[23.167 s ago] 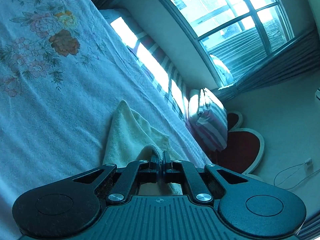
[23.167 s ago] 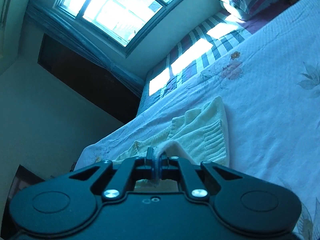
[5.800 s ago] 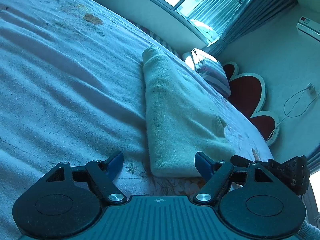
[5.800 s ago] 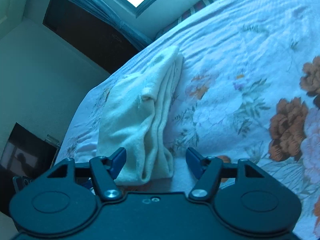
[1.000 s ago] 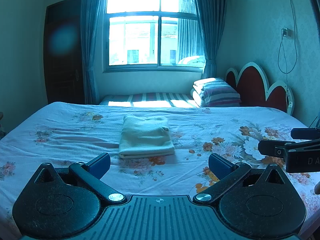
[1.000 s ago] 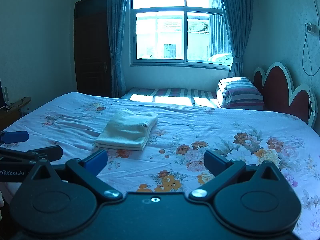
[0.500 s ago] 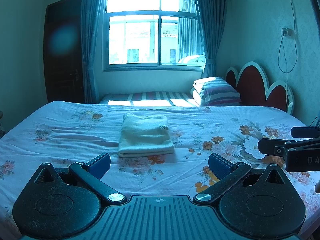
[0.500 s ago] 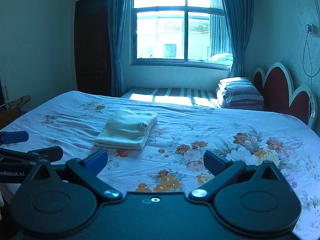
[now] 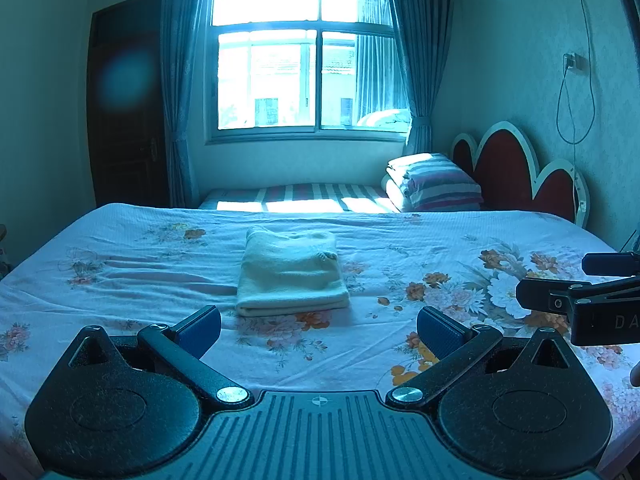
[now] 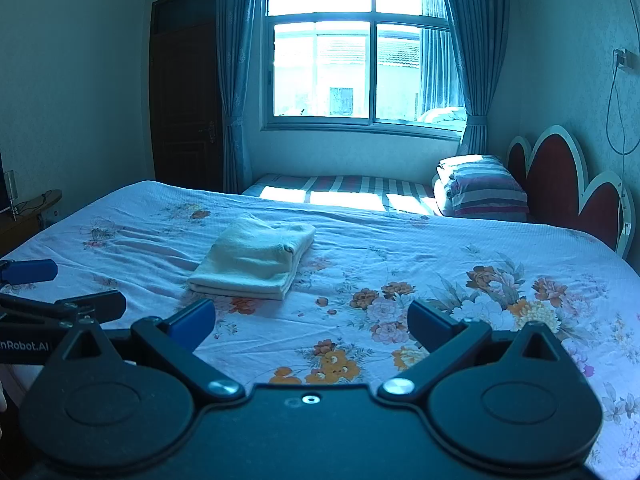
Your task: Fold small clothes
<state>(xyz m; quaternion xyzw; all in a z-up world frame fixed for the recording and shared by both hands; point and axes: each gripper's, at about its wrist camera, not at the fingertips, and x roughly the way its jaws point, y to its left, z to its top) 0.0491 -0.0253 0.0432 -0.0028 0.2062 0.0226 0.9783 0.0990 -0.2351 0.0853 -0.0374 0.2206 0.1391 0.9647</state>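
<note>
A folded cream garment is seen lying on the floral bed ahead of both spread, empty grippers; its layers could be disturbed if snagged.

The cream garment, once pinched loose in both, now lies folded on the bed; the left hand-held gripper and right hand-held gripper stand open, drawn well back.
</note>
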